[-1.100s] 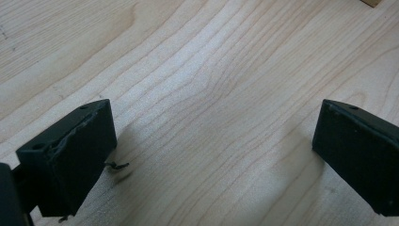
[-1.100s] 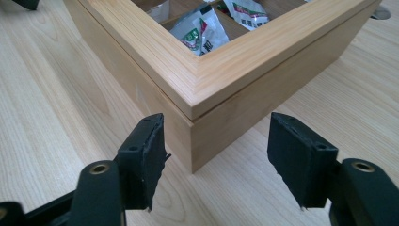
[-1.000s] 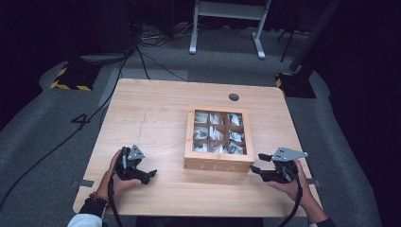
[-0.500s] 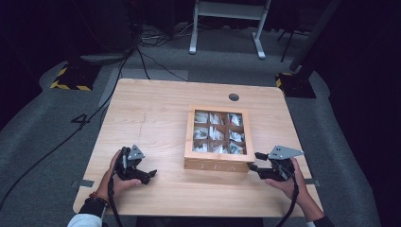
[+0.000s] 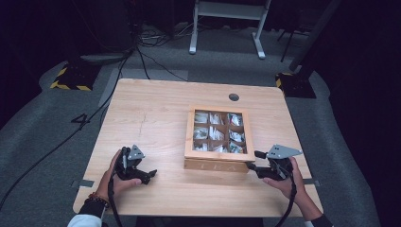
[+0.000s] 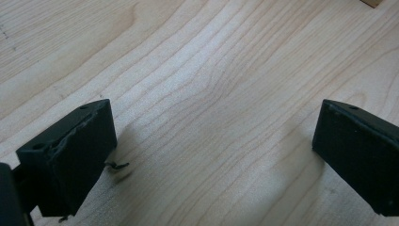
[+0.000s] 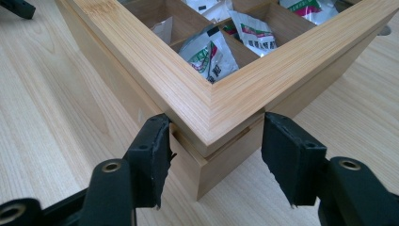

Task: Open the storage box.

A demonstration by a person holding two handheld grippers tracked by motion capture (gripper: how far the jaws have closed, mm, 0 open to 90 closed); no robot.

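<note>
Box corner [image 7: 211, 113] between right claw [image 7: 214, 155] jaws, just opening, touching left jaw.

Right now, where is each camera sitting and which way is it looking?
High view: above the person's side, looking forward and down on the table; both forearms, left gripper and right gripper show.
Left gripper view: rides the left gripper, looking down at bare table wood between its open jaws.
Right gripper view: rides the right gripper, facing a corner of the wooden box, its jaws either side.
Shared: the high and right gripper views both show the box and its packets.
</note>
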